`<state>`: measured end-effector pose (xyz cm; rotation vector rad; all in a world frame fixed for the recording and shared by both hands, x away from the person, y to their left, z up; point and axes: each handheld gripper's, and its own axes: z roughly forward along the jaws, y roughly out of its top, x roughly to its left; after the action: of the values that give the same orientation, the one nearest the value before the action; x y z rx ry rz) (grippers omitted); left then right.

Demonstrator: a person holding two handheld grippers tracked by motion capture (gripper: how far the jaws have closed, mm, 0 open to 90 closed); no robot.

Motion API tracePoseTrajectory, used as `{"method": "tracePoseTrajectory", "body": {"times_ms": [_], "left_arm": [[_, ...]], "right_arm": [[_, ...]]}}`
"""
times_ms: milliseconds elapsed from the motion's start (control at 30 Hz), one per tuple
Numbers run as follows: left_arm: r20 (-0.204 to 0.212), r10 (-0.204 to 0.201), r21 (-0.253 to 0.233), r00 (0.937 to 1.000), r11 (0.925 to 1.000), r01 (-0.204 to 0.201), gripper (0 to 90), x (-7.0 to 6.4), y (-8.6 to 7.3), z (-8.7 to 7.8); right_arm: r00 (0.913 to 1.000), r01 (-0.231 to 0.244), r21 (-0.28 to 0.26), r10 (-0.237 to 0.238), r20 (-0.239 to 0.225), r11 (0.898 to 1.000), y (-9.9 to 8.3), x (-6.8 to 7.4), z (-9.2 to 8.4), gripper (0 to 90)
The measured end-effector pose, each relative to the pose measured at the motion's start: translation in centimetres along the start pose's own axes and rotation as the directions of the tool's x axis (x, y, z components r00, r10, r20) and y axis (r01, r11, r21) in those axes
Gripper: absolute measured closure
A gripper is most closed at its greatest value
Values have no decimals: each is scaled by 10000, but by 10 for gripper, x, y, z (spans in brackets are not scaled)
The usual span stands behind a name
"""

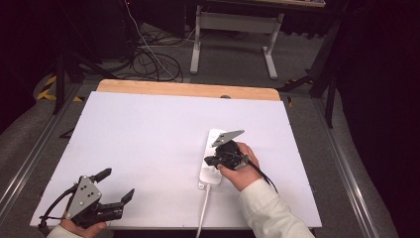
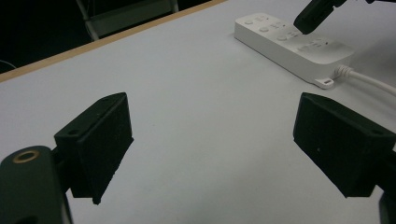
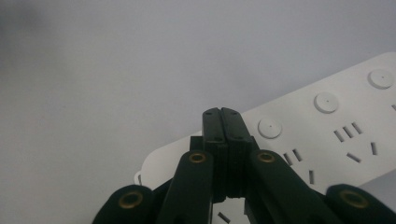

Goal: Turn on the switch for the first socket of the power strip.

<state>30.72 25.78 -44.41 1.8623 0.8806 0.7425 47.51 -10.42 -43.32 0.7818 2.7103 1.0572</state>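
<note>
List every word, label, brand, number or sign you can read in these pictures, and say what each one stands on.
None: no text can be read in any view.
Power strip: bare white round buttons and socket slots, no lettering to be seen on it.
Right gripper and left gripper: plain black fingers, no marking.
White table: blank.
Yellow and black hazard stripes on the floor: a sign without words.

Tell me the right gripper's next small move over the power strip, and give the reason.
Probably ease the right gripper down onto the nearest round button, shifting slightly toward it. Its jaws are shut into one blunt tip, poised just above the white power strip beside that button, which suits a press. The left gripper sits open, well apart.
</note>
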Motion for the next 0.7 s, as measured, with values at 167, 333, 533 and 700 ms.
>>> {"method": "tracePoseTrajectory", "body": {"times_ms": [167,333,533,700], "left_arm": [[-4,0,-4,10000,10000,0,128,0,0,0],[15,-51,8,10000,10000,51,128,0,0,0],[-38,7,-4,10000,10000,-7,129,0,0,0],[-36,4,8,10000,10000,-4,129,0,0,0]], "right_arm": [[10000,73,267,-74,18,9996,0,1,4,900],[9998,184,588,-177,-120,9981,-1,2,9,900],[9996,278,805,-272,-90,9964,-1,3,12,900],[9994,336,808,-330,-84,9962,-1,3,12,900]]}}
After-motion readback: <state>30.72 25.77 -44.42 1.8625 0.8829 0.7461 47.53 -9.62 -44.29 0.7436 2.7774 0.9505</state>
